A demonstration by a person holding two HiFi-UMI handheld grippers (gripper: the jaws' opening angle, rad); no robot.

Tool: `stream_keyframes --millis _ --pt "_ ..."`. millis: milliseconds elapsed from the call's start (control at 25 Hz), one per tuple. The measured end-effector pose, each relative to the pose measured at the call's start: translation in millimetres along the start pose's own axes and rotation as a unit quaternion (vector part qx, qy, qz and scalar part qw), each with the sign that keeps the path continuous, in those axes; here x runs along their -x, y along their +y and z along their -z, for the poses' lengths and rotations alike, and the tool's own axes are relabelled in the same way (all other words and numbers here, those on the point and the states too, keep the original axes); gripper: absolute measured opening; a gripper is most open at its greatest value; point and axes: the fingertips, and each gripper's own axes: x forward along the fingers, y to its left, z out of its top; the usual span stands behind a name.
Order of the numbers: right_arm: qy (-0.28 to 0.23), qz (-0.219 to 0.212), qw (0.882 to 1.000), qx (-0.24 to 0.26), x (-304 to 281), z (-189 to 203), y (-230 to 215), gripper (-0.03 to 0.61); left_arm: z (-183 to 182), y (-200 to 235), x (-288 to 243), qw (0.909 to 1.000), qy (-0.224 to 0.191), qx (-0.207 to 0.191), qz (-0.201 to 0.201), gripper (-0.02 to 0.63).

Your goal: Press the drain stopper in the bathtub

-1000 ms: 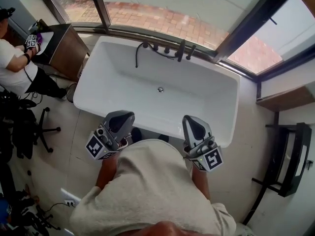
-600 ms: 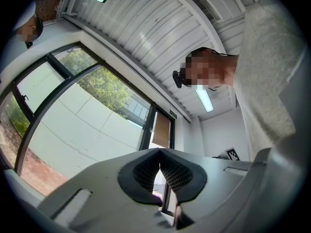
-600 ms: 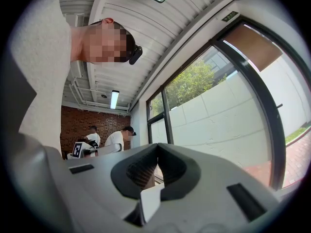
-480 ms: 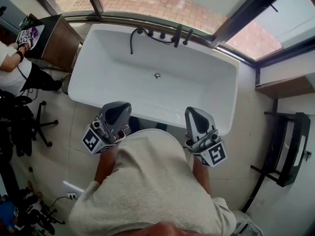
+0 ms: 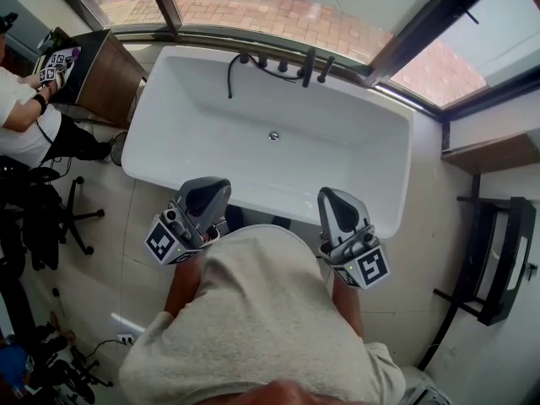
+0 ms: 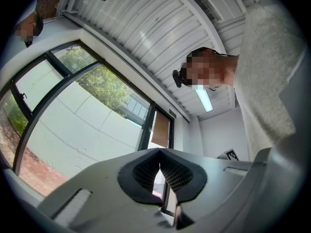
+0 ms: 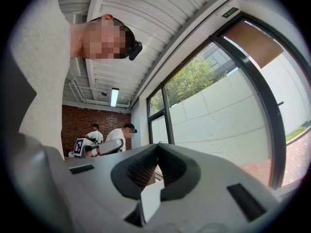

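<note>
Jaws together; drain stopper (image 5: 273,135) well apart

Beyond the glass, red brick paving (image 5: 278,15) behind a dark window frame (image 5: 422,32). At the far left, a brown wooden cabinet (image 5: 110,78), and just beside it a person in a white shirt (image 5: 21,125). Lower down, a black chair (image 5: 67,218) on the pale tiled floor (image 5: 110,260), with loose cables (image 5: 93,344) near the bottom corner. At the right, a wooden shelf (image 5: 494,154) and below it a black rack (image 5: 502,260). Overhead, a slatted white ceiling (image 6: 146,28) with a long lamp (image 6: 204,98); outside, a green tree (image 6: 104,84).
</note>
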Motion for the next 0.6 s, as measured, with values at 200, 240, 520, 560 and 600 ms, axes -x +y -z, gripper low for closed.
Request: stream_keyframes --millis 200,240,520,560,600 --pt "0.002 -0.004 1.0 -0.003 2 2 3 -0.003 -3 -5 2 1.0 -0.001 -0.003 -0.002 -0.003" --pt "0.004 -0.005 1.0 -0.003 3 2 3 -0.003 -2 -7 1 1.0 0.0 -0.003 -0.002 -0.003" --pt "0.012 0.005 1.0 -0.009 10 6 -2 -0.003 6 -11 -7 0.9999 0.007 0.005 0.009 -0.003" --pt "0.014 0.008 1.0 -0.01 10 7 -2 -0.003 7 -12 -8 0.9999 0.008 0.007 0.012 -0.003" --pt "0.014 0.011 1.0 -0.01 11 8 -2 -0.003 7 -12 -9 0.9998 0.009 0.009 0.015 -0.003"
